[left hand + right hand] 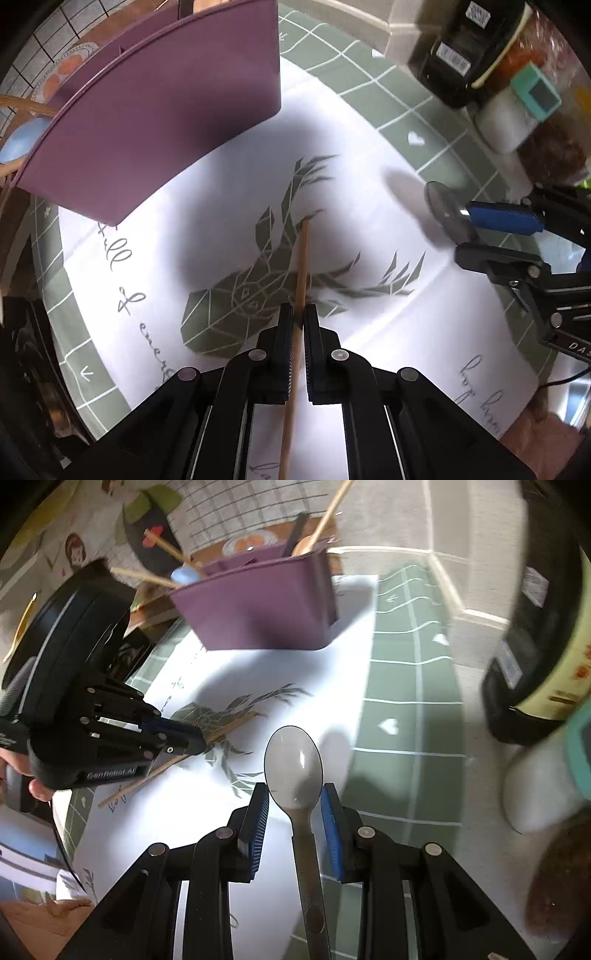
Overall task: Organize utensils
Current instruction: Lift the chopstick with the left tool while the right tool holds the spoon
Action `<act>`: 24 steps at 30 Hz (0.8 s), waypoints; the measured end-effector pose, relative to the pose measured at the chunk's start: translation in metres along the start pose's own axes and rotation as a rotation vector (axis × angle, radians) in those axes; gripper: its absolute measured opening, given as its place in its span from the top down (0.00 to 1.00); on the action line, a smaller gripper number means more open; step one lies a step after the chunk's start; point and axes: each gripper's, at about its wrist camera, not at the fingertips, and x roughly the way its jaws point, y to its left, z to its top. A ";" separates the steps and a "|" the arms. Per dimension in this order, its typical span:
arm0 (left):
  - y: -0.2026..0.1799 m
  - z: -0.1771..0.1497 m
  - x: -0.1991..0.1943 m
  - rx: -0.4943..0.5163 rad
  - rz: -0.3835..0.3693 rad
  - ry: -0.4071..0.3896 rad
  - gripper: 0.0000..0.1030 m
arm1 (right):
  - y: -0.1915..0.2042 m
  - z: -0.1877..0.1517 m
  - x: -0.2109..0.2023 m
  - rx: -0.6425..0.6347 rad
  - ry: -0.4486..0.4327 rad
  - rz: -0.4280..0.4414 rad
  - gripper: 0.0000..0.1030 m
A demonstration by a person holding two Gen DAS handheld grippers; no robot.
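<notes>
now both hands are loaded, and what matters is where the purple organizer (155,122) sits: ahead of both sets of fingers and off to their left, standing upright on the white cloth (369,177) with a few wooden handles and a spoon already poking out of its top. the left gripper (299,321) points nearly straight down with its jaws pressed together on a wooden chopstick (301,266), whose long axis runs straight out past the fingertips and back under the gripper body, tip hanging over the printed deer's head. in the right wrist view a second stick seems to lie alongside it, though i can't tell if both are pinched. the right gripper (295,805) is angled down with its blue pads partly apart; the grey plastic spoon (293,764) runs handle-back between them, bowl forward of the tips, and i judge it held, apparently against the right pad. the left hand looks nearer the organizer. around the cloth is a green checked mat (436,114), with jars and bottles crowded beyond the right-hand fingers.
</notes>
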 end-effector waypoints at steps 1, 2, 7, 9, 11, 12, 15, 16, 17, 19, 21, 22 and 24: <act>0.000 -0.001 0.002 0.004 0.022 0.008 0.93 | 0.002 0.000 0.003 -0.005 0.011 0.001 0.74; 0.000 -0.002 0.003 0.011 0.030 0.018 0.93 | 0.003 0.000 0.005 -0.008 0.016 0.001 0.74; -0.018 0.004 0.006 0.091 0.055 0.058 0.92 | 0.006 -0.003 0.004 -0.021 0.019 -0.013 0.74; -0.024 0.005 0.006 0.136 0.071 0.059 0.93 | 0.006 -0.004 0.002 -0.013 0.013 -0.022 0.74; -0.039 0.012 0.010 0.163 0.085 0.043 0.95 | 0.004 -0.004 -0.002 0.002 0.002 -0.029 0.74; -0.042 0.012 0.009 0.170 0.090 0.033 0.95 | 0.004 -0.004 -0.004 0.007 -0.004 -0.032 0.74; -0.045 0.009 0.010 0.113 0.078 -0.047 0.94 | 0.004 -0.002 -0.013 0.017 -0.049 -0.056 0.74; -0.041 0.004 0.007 0.064 0.064 -0.082 0.95 | 0.005 -0.002 -0.016 0.020 -0.065 -0.060 0.74; -0.037 -0.002 0.005 0.023 0.052 -0.113 0.94 | 0.005 -0.001 -0.018 0.024 -0.075 -0.060 0.74; -0.023 -0.018 -0.003 -0.099 0.014 -0.197 0.95 | 0.006 0.002 -0.020 0.035 -0.096 -0.059 0.74; -0.012 -0.033 -0.017 -0.216 -0.016 -0.290 0.95 | 0.006 0.006 -0.022 0.049 -0.111 -0.060 0.74; -0.003 -0.038 -0.025 -0.262 -0.032 -0.329 0.95 | 0.007 0.008 -0.022 0.056 -0.120 -0.057 0.74; 0.006 -0.055 -0.044 -0.349 -0.054 -0.430 0.95 | 0.008 0.014 -0.025 0.074 -0.133 -0.042 0.74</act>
